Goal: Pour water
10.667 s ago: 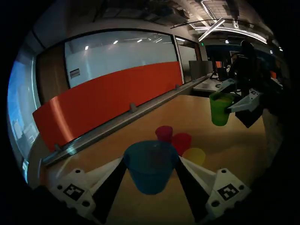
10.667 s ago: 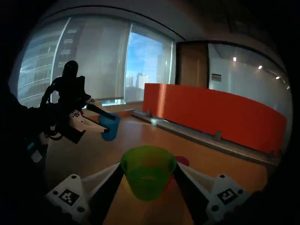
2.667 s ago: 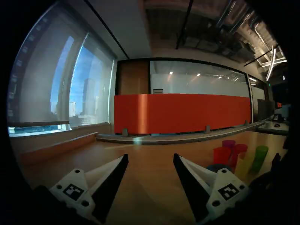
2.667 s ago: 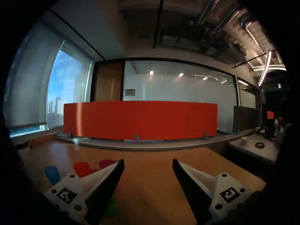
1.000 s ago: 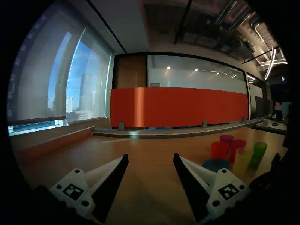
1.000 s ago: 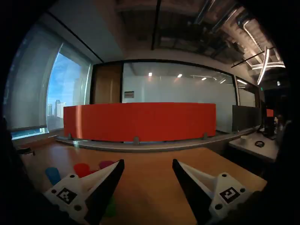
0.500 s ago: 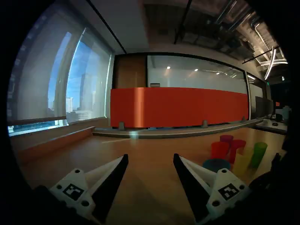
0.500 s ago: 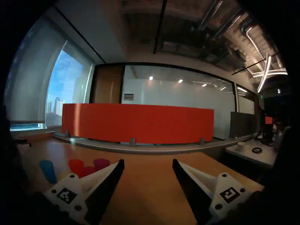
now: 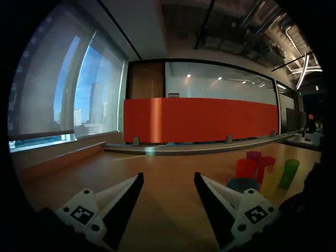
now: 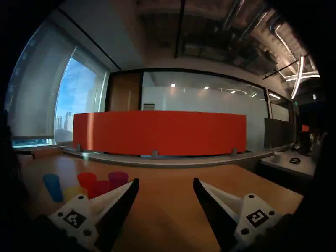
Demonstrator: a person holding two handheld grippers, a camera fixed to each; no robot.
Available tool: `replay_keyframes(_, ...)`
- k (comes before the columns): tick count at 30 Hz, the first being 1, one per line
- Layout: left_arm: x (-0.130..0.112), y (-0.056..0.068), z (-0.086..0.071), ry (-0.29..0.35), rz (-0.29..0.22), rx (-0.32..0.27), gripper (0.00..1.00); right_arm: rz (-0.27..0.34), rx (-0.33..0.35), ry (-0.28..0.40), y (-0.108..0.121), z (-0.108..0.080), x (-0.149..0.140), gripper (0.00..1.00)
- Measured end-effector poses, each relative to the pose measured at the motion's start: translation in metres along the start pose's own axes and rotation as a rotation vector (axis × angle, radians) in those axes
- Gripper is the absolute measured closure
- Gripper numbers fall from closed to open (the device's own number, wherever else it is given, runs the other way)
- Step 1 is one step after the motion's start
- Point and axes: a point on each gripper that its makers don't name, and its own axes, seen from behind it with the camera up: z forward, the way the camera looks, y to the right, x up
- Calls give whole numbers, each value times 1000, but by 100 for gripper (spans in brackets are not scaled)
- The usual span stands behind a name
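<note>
I am holding my left tongs [image 9: 168, 174] and right tongs [image 10: 166, 181] gaping, empty, over the desk [image 9: 168, 161]; coloured cups [image 9: 245, 167] are standing clustered before an orange partition [image 9: 201, 119].

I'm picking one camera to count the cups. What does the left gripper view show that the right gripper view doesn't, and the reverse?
Left gripper view: the left gripper, fingers open and empty, and a green cup at the far right of the cup cluster.
Right gripper view: the right gripper, also open and empty, and a pale side desk carrying a small dark object.
Both: the wooden table, the orange partition, the window, the blue cup, the yellow cup and the magenta cup.
</note>
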Motion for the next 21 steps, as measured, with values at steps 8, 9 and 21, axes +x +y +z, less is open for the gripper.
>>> replay_keyframes(8, 0, 0, 0, 0, 1, 0, 11, 14, 4, 15, 4, -3, -3, 1)
replay_keyframes(9, 0, 0, 0, 0, 0, 0, 11, 10, 3, 13, 4, -2, -4, 1)
replay_keyframes(21, 0, -1, 0, 0, 1, 0, 11, 5, -8, -4, 8, 1, -18, 1)
